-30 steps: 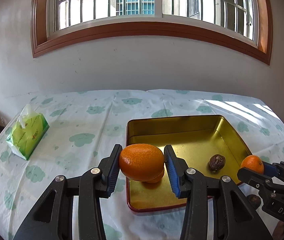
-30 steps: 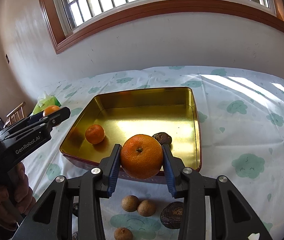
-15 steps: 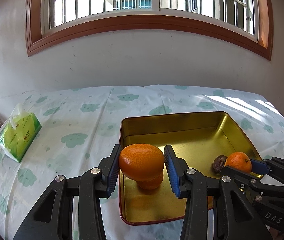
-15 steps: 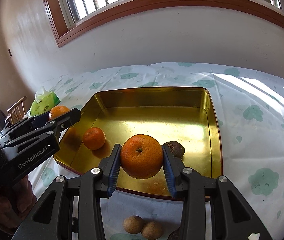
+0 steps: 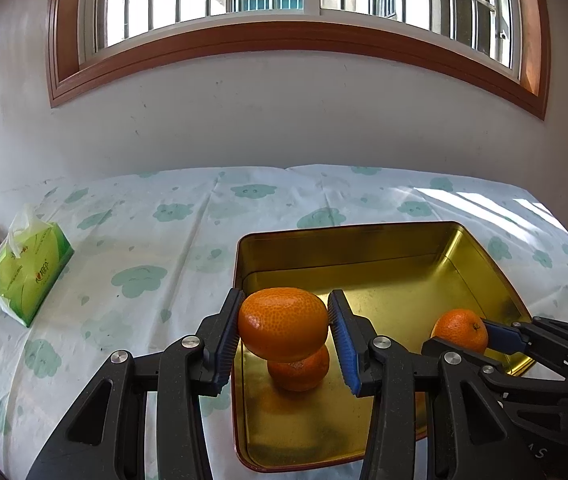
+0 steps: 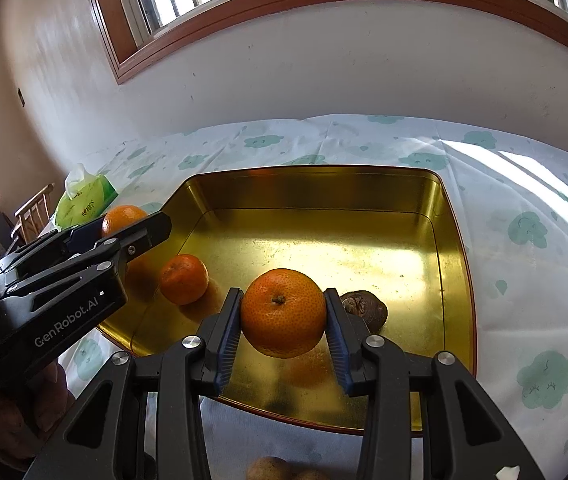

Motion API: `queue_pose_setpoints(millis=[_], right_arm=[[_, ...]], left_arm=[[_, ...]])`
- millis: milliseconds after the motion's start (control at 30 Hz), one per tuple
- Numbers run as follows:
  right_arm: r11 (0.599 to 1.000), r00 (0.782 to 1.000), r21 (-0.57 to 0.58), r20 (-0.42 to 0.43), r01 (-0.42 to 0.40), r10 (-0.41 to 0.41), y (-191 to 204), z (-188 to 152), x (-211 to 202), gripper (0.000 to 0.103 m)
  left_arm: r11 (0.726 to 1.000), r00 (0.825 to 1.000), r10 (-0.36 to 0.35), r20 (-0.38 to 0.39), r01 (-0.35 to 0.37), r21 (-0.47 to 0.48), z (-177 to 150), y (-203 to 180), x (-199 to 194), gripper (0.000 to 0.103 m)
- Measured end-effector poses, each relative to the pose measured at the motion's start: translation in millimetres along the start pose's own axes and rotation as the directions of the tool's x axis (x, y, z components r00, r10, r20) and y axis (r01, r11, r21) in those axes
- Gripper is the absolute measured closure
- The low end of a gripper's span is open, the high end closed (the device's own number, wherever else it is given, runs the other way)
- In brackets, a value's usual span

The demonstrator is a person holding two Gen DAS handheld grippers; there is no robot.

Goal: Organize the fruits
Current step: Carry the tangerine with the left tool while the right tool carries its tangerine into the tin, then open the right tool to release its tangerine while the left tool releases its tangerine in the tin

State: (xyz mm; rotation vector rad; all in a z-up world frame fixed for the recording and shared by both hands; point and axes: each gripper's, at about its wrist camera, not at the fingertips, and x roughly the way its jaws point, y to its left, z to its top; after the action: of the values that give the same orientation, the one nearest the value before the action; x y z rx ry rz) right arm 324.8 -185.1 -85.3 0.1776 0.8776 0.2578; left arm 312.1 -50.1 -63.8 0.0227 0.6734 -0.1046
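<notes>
1. The tabletop [image 5: 188,240], spread with a white cloth printed with green clouds, stretches ahead of both sets of jaws and carries the fruit sorting; a green soft pack of tissues [image 5: 28,270] lies well to the left of the left jaws, outside the job.
2. The square gold-coloured metal tray [image 6: 450,240] is where the fruit is gathered. It sits just ahead of and partly below both sets of jaws.
3. The left gripper [image 5: 284,330] has its jaws clenched on a large round orange [image 5: 283,322], held above the tray's near-left part, not yet set down.
4. The right gripper [image 6: 283,314] likewise grips a second large orange with a stem end facing up [image 6: 283,312], held over the tray's near edge.
5. Already resting in the tray: a smaller orange tangerine [image 6: 184,279], to the left of the right jaws and directly under the left ones, and a dark brown wrinkled fruit [image 6: 366,308], just right of the right jaws.
6. Left to do, as I judge it: release both oranges, then fetch the small brown round fruits [image 6: 270,469] lying on the cloth below the right jaws, outside the tray. Roughly half done.
</notes>
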Motion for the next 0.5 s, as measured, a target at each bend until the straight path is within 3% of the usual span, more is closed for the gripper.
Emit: queue_pose_setpoints(millis=[500], right_arm=[[1.0,1.0,-0.01,0.016,-0.004,0.004,-1.8,6.1,5.8,0.063]], left_arm=[[1.0,1.0,0.006,-0.002,-0.006,-0.011,2.4,-1.6,5.7,0.058]])
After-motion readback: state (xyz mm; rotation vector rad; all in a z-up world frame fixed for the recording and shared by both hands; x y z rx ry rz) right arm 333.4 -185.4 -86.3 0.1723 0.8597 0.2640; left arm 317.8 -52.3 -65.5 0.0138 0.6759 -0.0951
